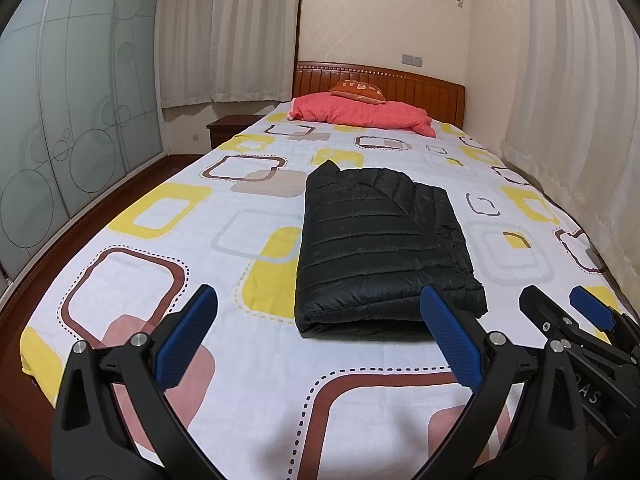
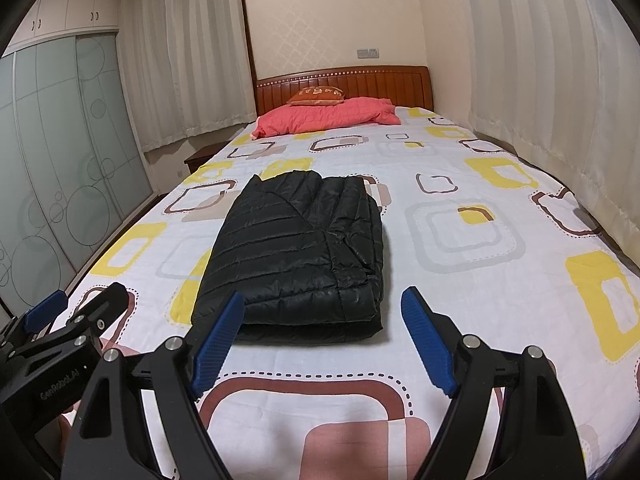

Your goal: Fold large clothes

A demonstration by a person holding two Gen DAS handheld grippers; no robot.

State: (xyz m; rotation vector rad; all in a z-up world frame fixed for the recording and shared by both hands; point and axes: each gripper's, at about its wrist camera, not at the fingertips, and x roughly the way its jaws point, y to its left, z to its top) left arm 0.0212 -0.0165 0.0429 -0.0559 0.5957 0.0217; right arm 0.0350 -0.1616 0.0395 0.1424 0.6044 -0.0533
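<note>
Two tongs, left tongs (image 1: pixel 318 334) and right tongs (image 2: pixel 322 338), gape wide and empty at frame bottom; a folded black jacket (image 1: pixel 380 248) lies mid-frame on the bed (image 1: pixel 160 280).

I saw a patterned bedsheet (image 1: pixel 240 400), a pink quilt (image 1: pixel 360 114) under an orange cushion (image 1: pixel 358 90), and white curtains (image 1: pixel 224 32).

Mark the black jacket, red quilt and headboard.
black jacket (image 1: pixel 380 240): left wrist view, middle of folded top panel.
red quilt (image 2: pixel 332 120): right wrist view, centre of its top.
headboard (image 2: pixel 380 84): right wrist view, ribbed front, right of centre.
</note>
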